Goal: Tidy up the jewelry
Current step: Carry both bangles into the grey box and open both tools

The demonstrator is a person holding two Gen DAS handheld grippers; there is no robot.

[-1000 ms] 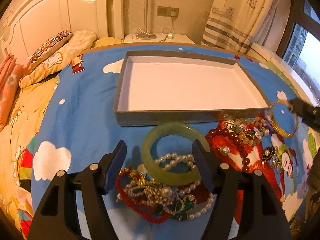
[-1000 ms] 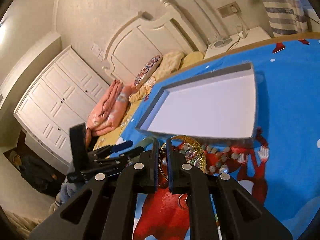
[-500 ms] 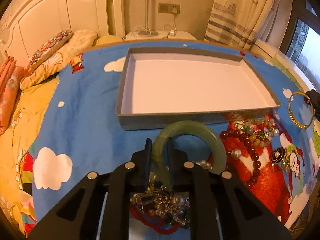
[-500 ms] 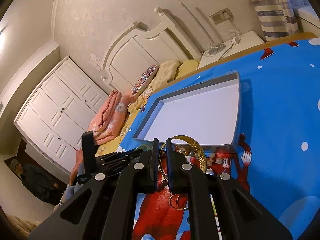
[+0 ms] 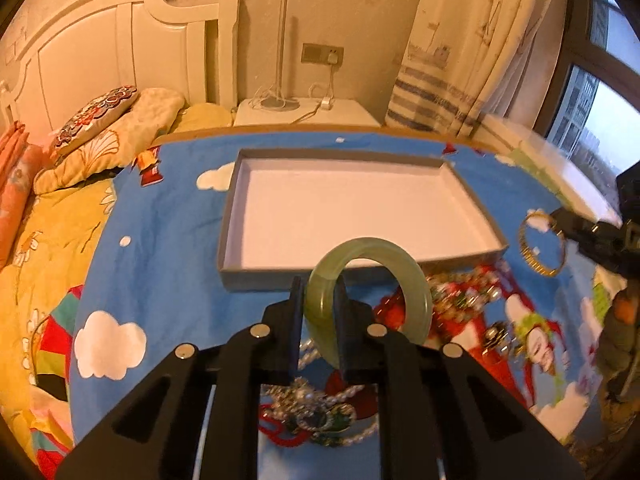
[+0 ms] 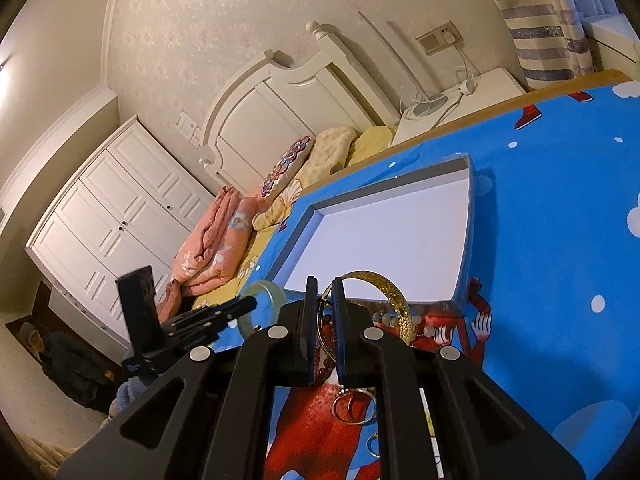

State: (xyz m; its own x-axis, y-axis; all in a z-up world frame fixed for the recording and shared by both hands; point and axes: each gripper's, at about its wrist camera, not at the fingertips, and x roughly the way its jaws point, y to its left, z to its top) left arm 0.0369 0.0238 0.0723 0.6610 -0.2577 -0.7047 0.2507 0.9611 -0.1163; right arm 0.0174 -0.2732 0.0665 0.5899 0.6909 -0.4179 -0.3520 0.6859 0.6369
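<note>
Our left gripper [image 5: 319,322] pinching the pale green jade bangle [image 5: 370,288] upright above the tangled jewelry pile [image 5: 320,416], our right gripper [image 6: 323,328] clamping the thin gold bangle [image 6: 384,300], beyond both, the shallow grey cardboard tray [image 5: 256,278] on the blue cartoon bedspread [image 5: 160,260].

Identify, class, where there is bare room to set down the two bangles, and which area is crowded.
The whole white floor of the grey box is bare. The blue cloth left of the box is also free. Crowded: the strip in front of the box, where the jewelry pile and beads lie.
</note>
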